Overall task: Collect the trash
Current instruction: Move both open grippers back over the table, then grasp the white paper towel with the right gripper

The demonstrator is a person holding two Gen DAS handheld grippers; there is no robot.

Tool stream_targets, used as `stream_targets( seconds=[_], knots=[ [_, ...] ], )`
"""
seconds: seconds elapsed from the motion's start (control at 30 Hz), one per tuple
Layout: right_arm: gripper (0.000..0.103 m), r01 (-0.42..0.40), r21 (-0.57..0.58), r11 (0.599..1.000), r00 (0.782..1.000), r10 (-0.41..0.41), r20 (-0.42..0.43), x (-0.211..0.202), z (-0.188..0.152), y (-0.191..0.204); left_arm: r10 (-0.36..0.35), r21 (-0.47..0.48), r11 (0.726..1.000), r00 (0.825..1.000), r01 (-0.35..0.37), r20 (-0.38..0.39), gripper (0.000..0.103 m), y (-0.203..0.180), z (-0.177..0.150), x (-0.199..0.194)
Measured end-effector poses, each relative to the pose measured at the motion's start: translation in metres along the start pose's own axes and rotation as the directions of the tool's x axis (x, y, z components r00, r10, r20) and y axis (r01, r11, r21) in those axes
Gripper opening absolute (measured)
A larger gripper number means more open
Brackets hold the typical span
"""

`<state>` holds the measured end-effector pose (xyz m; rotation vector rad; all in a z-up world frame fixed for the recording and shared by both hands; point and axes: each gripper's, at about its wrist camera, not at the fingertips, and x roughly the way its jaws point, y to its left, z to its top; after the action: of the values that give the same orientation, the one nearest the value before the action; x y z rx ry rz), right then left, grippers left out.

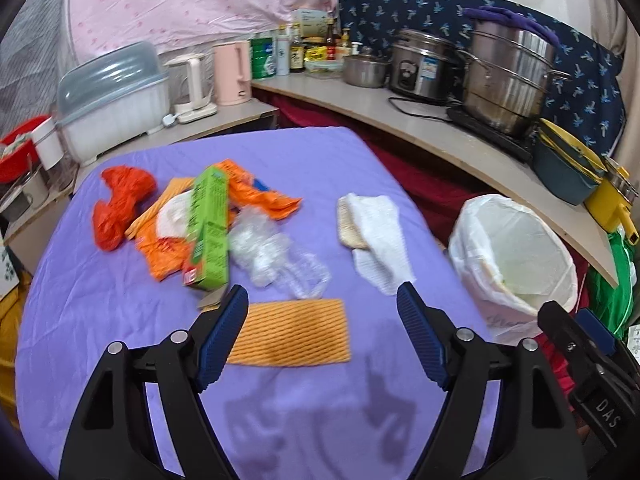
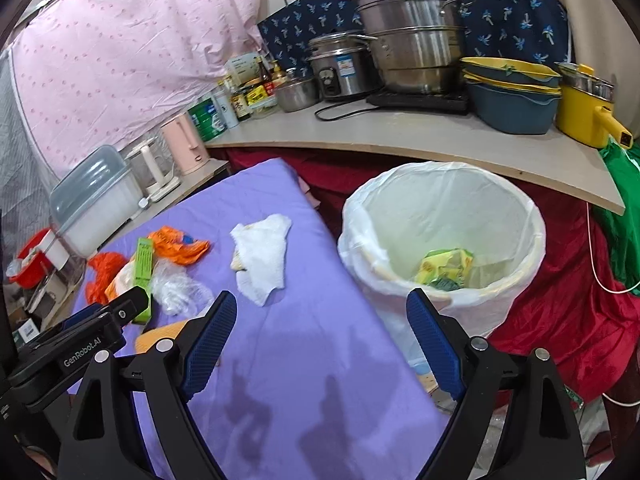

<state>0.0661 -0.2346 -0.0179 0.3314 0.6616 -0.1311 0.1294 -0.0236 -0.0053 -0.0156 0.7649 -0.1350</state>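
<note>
The left gripper [image 1: 322,300] hovers above the purple tablecloth [image 1: 120,300] with its jaws spread wide and nothing between them. Just below the gap, toward 6 o'clock, lies a flat orange ribbed cloth [image 1: 290,332]. At 10 o'clock from the gripper sits the main heap of trash: a green carton [image 1: 208,228] lying across an orange snack wrapper [image 1: 168,248], a crumpled orange plastic bag [image 1: 120,204] at the heap's far left, and a crushed clear plastic bottle [image 1: 276,256] just beside the carton — touching it, as far as the left wrist view shows. At 12 o'clock, apart from the heap, rests a white rag [image 1: 376,236] with a tan pad tucked under its left edge.

The right gripper [image 2: 322,304] is likewise wide apart and empty, held over the table's right edge. At 1 o'clock from it stands the white-lined trash bin [image 2: 520,216], off the table beside the red drape [image 2: 580,320]; a yellow-green wrapper [image 2: 444,268] lies at its bottom. The white rag is at 11 o'clock here (the heap farther left, partly hidden behind the other gripper's body).
</note>
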Motion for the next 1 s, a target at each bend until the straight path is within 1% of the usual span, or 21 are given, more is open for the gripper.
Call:
stream_targets(
  seconds=[0.2, 0.33, 0.5, 0.57, 0.6, 0.67, 0.7, 0.77, 1.0],
  knots=[
    [0.084, -0.035, -0.014, 0.999, 0.999, 0.035, -0.028, 0.007, -0.010, 0.023, 0.033, -0.059, 0.998, 0.999, -0.035, -0.030, 0.073, 0.033, -0.010, 0.006],
    [0.083, -0.053, -0.028, 0.998, 0.998, 0.052, -0.043, 0.014, -0.016, 0.037, 0.051, -0.072, 0.996, 0.998, -0.053, -0.031, 0.074, 0.048, -0.011, 0.007],
    [0.081, -0.067, -0.040, 0.997, 0.996, 0.064, -0.067, 0.022, -0.021, 0.048, 0.055, -0.086, 0.995, 0.998, -0.058, -0.035, 0.075, 0.061, -0.015, 0.008],
    [0.076, -0.069, -0.045, 0.997, 0.995, 0.065, -0.073, 0.026, -0.021, 0.051, 0.053, -0.101, 0.993, 0.998, -0.057, -0.042, 0.076, 0.069, -0.016, 0.009],
    [0.075, -0.070, -0.045, 0.997, 0.995, 0.067, -0.080, 0.028, -0.021, 0.053, 0.049, -0.109, 0.993, 0.998, -0.053, -0.043, 0.076, 0.072, -0.017, 0.009],
    [0.075, -0.075, -0.041, 0.996, 0.994, 0.071, -0.086, 0.031, -0.020, 0.056, 0.059, -0.121, 0.991, 0.997, -0.063, -0.040, 0.081, 0.081, -0.017, 0.009],
    [0.075, -0.077, -0.040, 0.996, 0.994, 0.073, -0.086, 0.033, -0.021, 0.058, 0.066, -0.129, 0.989, 0.997, -0.071, -0.039, 0.081, 0.085, -0.018, 0.009],
    [0.070, -0.076, -0.046, 0.996, 0.993, 0.072, -0.092, 0.036, -0.023, 0.062, 0.066, -0.151, 0.986, 0.997, -0.072, -0.049, 0.081, 0.095, -0.020, 0.012],
    [0.063, -0.074, -0.071, 0.995, 0.988, 0.064, -0.140, 0.062, -0.028, 0.071, 0.070, -0.201, 0.976, 0.994, -0.084, -0.079, 0.082, 0.117, -0.019, 0.026]
  ],
)
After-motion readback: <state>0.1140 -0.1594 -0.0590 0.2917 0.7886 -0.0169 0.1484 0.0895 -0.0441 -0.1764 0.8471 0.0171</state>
